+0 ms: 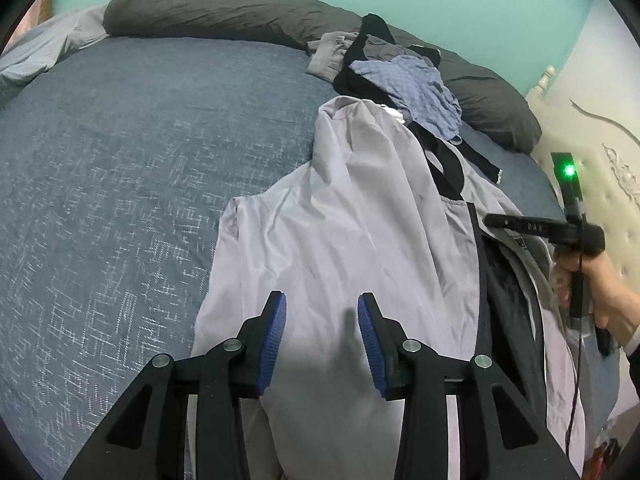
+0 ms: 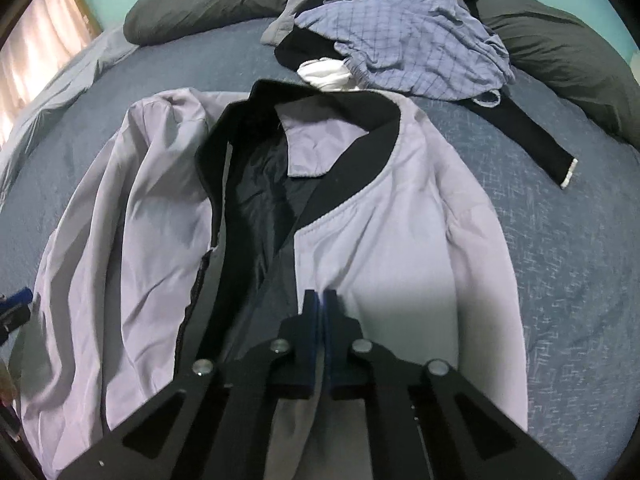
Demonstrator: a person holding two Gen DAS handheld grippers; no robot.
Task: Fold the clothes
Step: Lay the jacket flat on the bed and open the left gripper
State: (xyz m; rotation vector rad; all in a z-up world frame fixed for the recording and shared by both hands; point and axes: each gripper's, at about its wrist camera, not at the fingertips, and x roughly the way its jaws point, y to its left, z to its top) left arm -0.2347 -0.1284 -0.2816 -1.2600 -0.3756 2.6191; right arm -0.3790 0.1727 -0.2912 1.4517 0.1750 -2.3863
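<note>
Blue bed [image 2: 560, 280], lilac jacket [image 2: 400, 240], clothes pile [image 2: 420, 48], seemingly pillows [image 2: 200, 4]

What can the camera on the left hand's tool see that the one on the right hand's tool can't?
Only the left view shows the person's right hand holding its tool, and the left gripper open above the jacket. Only the right view shows the jacket's black collar spread open, the window curtain, and the right gripper shut. Both share the lilac jacket, the clothes pile and the blue bed.
</note>
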